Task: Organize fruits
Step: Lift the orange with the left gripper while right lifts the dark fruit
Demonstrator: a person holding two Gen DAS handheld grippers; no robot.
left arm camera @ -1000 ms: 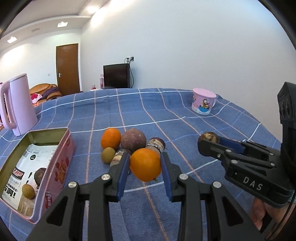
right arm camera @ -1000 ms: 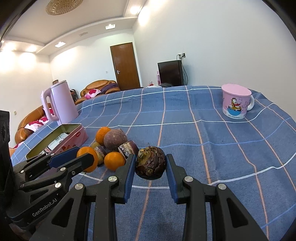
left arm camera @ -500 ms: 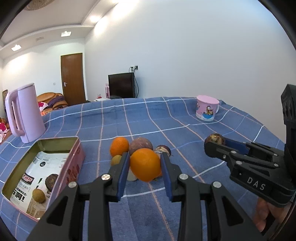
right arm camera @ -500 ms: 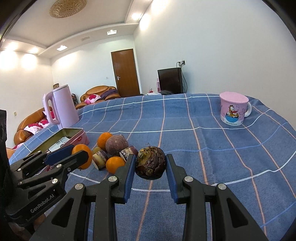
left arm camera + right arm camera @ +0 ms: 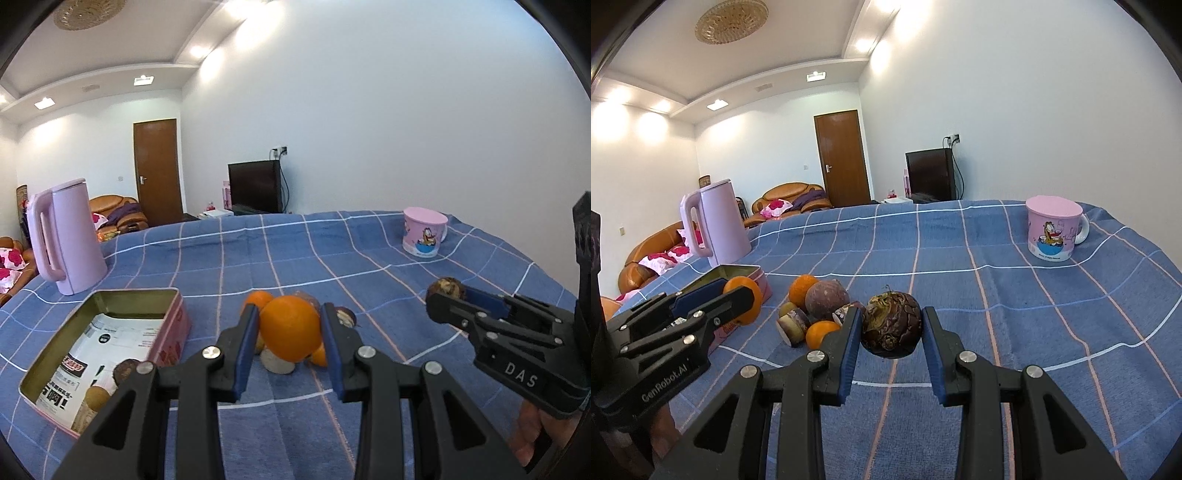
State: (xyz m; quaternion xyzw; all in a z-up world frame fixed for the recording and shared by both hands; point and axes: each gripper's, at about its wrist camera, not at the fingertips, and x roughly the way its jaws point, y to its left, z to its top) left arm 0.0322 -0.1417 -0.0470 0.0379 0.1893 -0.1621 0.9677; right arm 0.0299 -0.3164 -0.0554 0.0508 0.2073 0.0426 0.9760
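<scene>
My left gripper [image 5: 290,326] is shut on an orange [image 5: 290,328] and holds it above the blue checked cloth. The right gripper [image 5: 891,325] is shut on a dark wrinkled passion fruit [image 5: 891,325], also off the table. A pile of fruit [image 5: 822,306] lies between them: another orange, a round purple fruit, a small orange and cut pieces. The pink tin [image 5: 110,343] at the left is open, with a printed sheet and two small fruits inside. In the left wrist view the right gripper [image 5: 448,295] shows at the right with its fruit.
A pink kettle [image 5: 64,236] stands behind the tin. A pink cartoon mug [image 5: 1054,229] with a lid sits at the far right of the table [image 5: 1034,332]. A person's hand [image 5: 539,435] grips the right tool. Sofas, a door and a television lie beyond.
Both grippers have tilted up with their fruit, so the table and the fruit pile sit lower in both views. The grips are unchanged.
</scene>
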